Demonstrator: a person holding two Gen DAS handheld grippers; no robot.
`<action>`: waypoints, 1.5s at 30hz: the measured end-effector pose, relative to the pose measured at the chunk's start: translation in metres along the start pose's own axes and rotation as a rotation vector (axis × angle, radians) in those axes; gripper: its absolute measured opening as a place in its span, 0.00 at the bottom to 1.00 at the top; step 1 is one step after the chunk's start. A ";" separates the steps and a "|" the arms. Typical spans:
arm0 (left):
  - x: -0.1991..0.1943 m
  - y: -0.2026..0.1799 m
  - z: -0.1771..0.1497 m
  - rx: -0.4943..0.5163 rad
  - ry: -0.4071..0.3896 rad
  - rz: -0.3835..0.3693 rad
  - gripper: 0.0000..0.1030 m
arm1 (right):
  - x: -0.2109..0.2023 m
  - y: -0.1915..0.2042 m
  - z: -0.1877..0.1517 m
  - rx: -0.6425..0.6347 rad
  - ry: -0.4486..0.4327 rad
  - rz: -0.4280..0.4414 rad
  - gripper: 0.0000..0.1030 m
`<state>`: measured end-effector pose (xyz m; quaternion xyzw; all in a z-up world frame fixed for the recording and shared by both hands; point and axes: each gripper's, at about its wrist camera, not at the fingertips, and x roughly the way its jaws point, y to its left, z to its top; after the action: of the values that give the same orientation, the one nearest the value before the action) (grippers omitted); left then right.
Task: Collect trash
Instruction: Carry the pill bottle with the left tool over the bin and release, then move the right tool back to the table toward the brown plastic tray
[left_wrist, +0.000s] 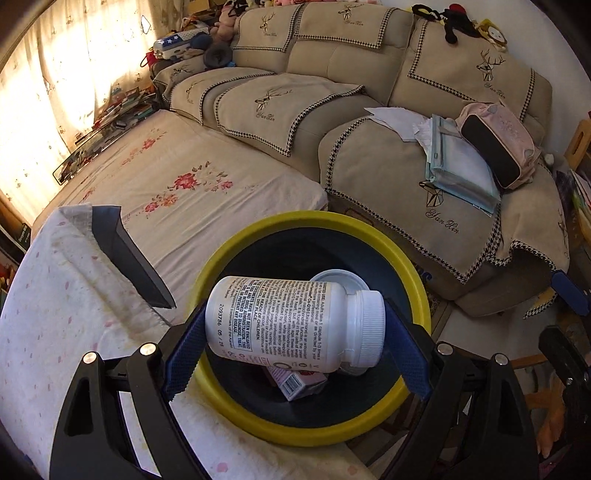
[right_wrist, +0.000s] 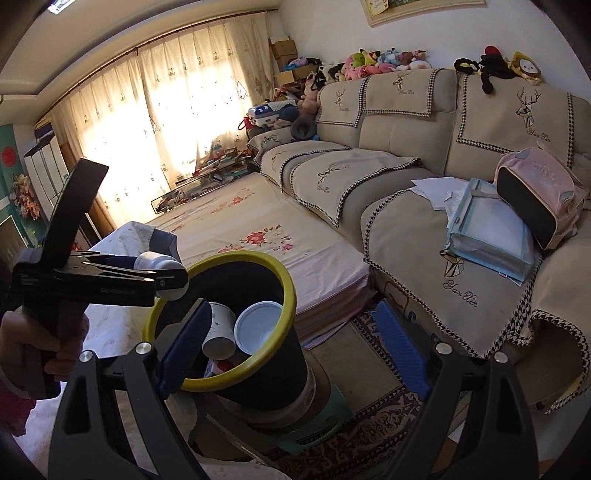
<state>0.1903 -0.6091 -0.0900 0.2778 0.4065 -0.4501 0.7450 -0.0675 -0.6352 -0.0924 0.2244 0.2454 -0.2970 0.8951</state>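
My left gripper (left_wrist: 295, 308) is shut on a white pill bottle (left_wrist: 291, 325), which lies crosswise with its base on one blue pad and its cap on the other. The bottle hangs just above the mouth of a black bin with a yellow rim (left_wrist: 369, 230). Inside the bin lie a small box (left_wrist: 295, 384) and a white round lid (left_wrist: 340, 280). The right wrist view shows the same bin (right_wrist: 288, 291) holding a paper cup (right_wrist: 219, 330) and the white lid (right_wrist: 258, 326). A hand holds the left gripper (right_wrist: 166, 275) with the bottle (right_wrist: 155, 261) over the bin's near-left rim. My right gripper (right_wrist: 291, 306) stands open and empty in front of the bin.
The bin stands on a green stool (right_wrist: 314, 432) on a patterned rug (right_wrist: 369, 424). A beige sofa (right_wrist: 406, 177) with papers and a pink bag (right_wrist: 539, 199) is to the right. A floral mattress (right_wrist: 258, 236) lies behind the bin and a cloth-covered surface (left_wrist: 55, 314) to its left.
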 end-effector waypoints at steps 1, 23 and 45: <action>0.007 -0.002 0.003 -0.005 0.011 0.002 0.85 | 0.001 -0.002 0.000 0.003 0.001 -0.001 0.83; -0.150 0.126 -0.121 -0.248 -0.306 0.267 0.95 | 0.014 0.060 -0.003 -0.102 0.046 0.060 0.85; -0.281 0.281 -0.482 -0.855 -0.290 0.618 0.95 | 0.021 0.393 -0.047 -0.600 0.180 0.570 0.85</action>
<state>0.1968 0.0156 -0.0846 -0.0082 0.3457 -0.0389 0.9375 0.1849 -0.3338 -0.0405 0.0378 0.3261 0.0675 0.9422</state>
